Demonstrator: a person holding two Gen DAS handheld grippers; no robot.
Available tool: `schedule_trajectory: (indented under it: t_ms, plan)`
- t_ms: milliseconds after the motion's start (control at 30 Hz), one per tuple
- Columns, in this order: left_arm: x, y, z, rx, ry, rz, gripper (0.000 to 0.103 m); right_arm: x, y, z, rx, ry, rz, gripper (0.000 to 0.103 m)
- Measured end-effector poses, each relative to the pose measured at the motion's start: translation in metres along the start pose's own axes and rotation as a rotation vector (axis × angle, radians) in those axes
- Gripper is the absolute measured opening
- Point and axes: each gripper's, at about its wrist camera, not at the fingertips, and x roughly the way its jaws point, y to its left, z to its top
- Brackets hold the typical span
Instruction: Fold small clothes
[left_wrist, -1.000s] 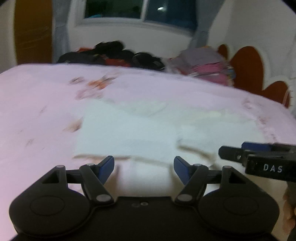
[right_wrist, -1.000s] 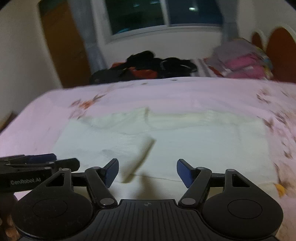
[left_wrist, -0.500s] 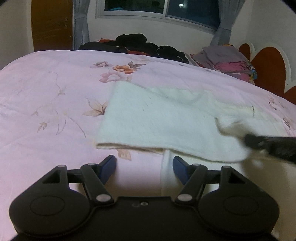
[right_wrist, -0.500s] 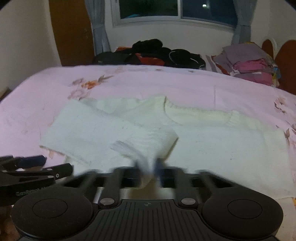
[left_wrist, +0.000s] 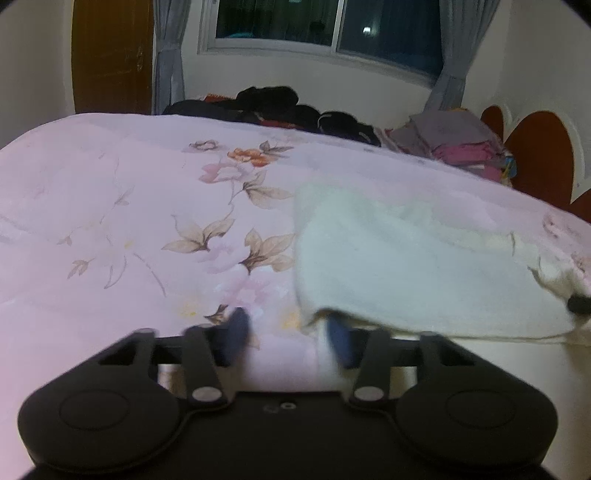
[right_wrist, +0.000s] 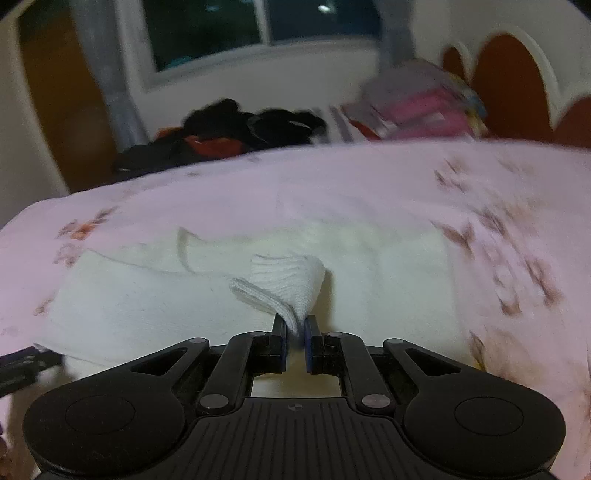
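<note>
Clamped on a ribbed white cuff (right_wrist: 291, 284), the right gripper (right_wrist: 295, 345) is being shown at 6 o'clock in the right wrist view, its blue pads pressed close together with the knit pinched between them. The cuff is being lifted into a soft cone above the jaws, its ribbing clearly visible. Behind it, the white knitted sweater (right_wrist: 388, 266) is lying flat on the pink floral bedsheet (right_wrist: 369, 184), its fuzzy body spreading from 9 o'clock to 2 o'clock. A heap of dark clothes (right_wrist: 236, 129) is being seen at 11 o'clock, and a stack of folded pink and grey clothes (right_wrist: 417, 103) at 1 o'clock, both blurred. The black tip of the left gripper (right_wrist: 22, 363) is showing at the 9 o'clock edge.

In the left wrist view, the left gripper (left_wrist: 290, 334) is being shown at 6 o'clock with its blue fingers smeared by motion; its jaws have just been closing, and a gap is being kept between them. The near edge of the sweater (left_wrist: 424, 266) is draped over the right finger, but whether the pads are pressing on it cannot be told. The sweater is occupying the sheet (left_wrist: 129, 206) from 3 to 5 o'clock, soft and rounded at its fold. A rounded orange headboard (left_wrist: 539, 155) is standing at 2 o'clock.
</note>
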Motion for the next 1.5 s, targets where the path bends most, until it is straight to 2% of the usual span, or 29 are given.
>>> schedule_trajectory:
  t_ms: [33,67,133,233,500,600,633,767,867,1033,1100,1300,1333,1367,1433,1500]
  plan:
    - [-0.001,-0.002,0.000,0.004,-0.006,-0.011,0.021,-0.002,-0.010,-0.003,0.028,0.009,0.012,0.009]
    - [-0.003,-0.005,0.000,0.011,-0.012,-0.017,0.014,-0.001,-0.015,-0.004,0.046,0.015,0.017,0.009]
    - [-0.005,-0.009,0.001,0.021,-0.021,-0.016,0.007,-0.003,-0.021,-0.006,0.052,0.009,-0.006,0.009]
    - [-0.007,-0.013,-0.001,0.050,-0.032,-0.006,0.005,-0.007,-0.034,-0.004,0.090,-0.011,-0.044,0.009]
    - [-0.006,-0.017,-0.005,0.111,-0.030,0.018,0.005,-0.006,-0.050,-0.006,0.139,0.015,-0.020,0.009]
    - [-0.006,-0.020,-0.005,0.131,-0.035,0.022,0.005,-0.007,-0.047,-0.005,0.105,0.009,-0.009,0.008]
    - [-0.006,-0.021,-0.006,0.140,-0.036,0.024,0.005,-0.009,-0.043,-0.005,0.079,-0.002,-0.018,0.003]
    - [-0.002,-0.023,-0.007,0.178,-0.035,0.040,0.005,-0.026,-0.039,0.001,-0.004,-0.085,-0.087,0.003]
    - [-0.002,-0.024,-0.007,0.179,-0.031,0.045,0.005,-0.014,-0.046,-0.005,-0.005,-0.011,-0.113,0.003]
    - [-0.008,-0.022,-0.005,0.196,-0.010,0.023,0.005,-0.011,-0.051,-0.012,-0.010,0.004,-0.161,0.004]
    - [-0.013,-0.018,-0.003,0.180,-0.003,-0.005,0.011,-0.015,-0.050,-0.010,-0.006,-0.012,-0.142,0.004]
    - [-0.038,-0.013,0.007,0.150,-0.046,-0.048,0.013,-0.024,-0.054,-0.004,0.004,-0.036,-0.151,0.006]
    - [-0.040,-0.013,0.010,0.146,-0.054,-0.052,0.018,-0.024,-0.055,-0.003,0.009,-0.038,-0.154,0.016]
    - [-0.040,-0.015,0.014,0.137,-0.057,-0.060,0.019,-0.025,-0.055,-0.002,0.012,-0.046,-0.171,0.038]
    - [-0.035,-0.019,0.021,0.121,-0.052,-0.072,0.019,-0.031,-0.056,-0.002,0.015,-0.084,-0.191,0.061]
    - [-0.026,-0.024,0.027,0.115,-0.050,-0.078,0.019,-0.037,-0.056,0.000,0.017,-0.113,-0.198,0.061]
